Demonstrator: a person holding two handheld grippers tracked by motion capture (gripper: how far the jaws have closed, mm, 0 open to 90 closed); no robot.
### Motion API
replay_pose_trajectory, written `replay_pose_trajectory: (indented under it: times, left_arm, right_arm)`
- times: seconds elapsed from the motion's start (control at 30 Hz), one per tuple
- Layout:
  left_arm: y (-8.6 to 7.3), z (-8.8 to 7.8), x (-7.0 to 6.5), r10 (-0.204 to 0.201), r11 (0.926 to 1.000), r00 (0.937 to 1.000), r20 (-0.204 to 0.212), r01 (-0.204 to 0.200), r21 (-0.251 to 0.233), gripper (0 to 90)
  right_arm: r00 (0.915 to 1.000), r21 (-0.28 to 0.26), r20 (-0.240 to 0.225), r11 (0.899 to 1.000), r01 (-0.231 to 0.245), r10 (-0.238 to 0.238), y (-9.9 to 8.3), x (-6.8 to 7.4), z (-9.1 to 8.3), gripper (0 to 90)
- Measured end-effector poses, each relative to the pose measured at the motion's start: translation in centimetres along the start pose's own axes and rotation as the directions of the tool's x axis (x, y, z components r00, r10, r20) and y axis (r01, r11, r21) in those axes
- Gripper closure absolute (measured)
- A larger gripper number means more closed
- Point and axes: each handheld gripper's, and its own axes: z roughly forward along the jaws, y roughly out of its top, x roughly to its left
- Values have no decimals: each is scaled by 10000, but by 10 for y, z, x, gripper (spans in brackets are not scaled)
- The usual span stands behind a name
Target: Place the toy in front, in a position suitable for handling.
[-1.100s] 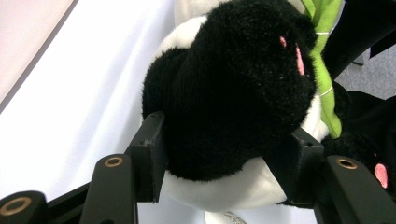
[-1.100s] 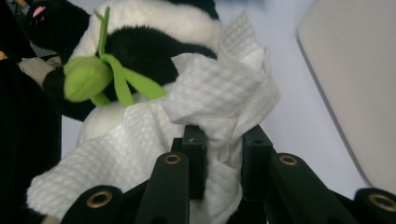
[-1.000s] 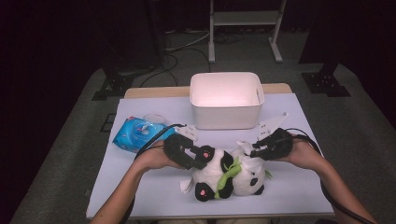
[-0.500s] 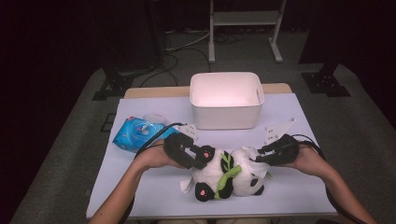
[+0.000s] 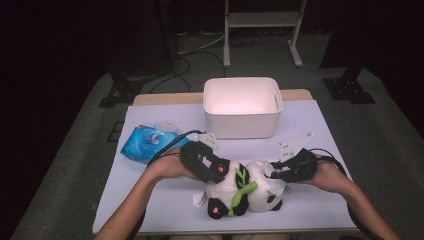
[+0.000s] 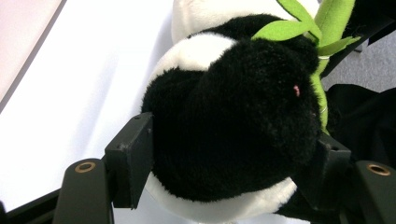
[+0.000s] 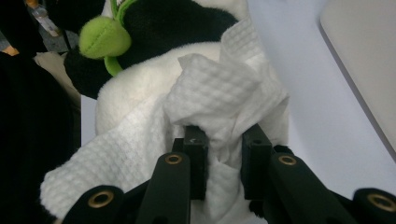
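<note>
I see the plush panda [image 5: 240, 192] lying on the white table [image 5: 150, 200] near its front edge, in front of the white bin [image 5: 242, 107], with a blue wipes pack [image 5: 147, 142] to its left. My left gripper [image 5: 220, 171] has its jaws around the panda's black limb [image 6: 233, 121]; they have just been opening, and I cannot tell whether the pads still press the fur. My right gripper [image 7: 223, 140] is clamped on a white wipe [image 7: 219, 102] laid against the panda's white body.
</note>
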Motion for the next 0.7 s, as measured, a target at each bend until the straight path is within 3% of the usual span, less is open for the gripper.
replay_pose_trajectory:
  times: [0.17, 0.33, 0.57, 0.7]
  left_arm:
    - [0, 1, 0, 104, 9999, 9999, -32, -104, -47, 369]
    - [-3, 0, 0, 207, 9992, 9997, -96, -210, -334, 435]
    - [-4, 0, -2, 250, 9982, 9996, -125, -257, -551, 453]
    - [-7, 0, -2, 252, 9975, 9996, -145, -261, -657, 452]
  right_arm:
    - [10000, 5, -45, 10000, -4, 5, 2, -2, -1, 758]
    - [9993, -100, -13, 9993, 369, -370, 20, -4, -6, 757]
    - [9931, -218, -378, 9937, 1103, -1111, 59, -2, 17, 755]
    - [9906, -67, -564, 9922, 1241, -1243, 71, -3, 33, 755]
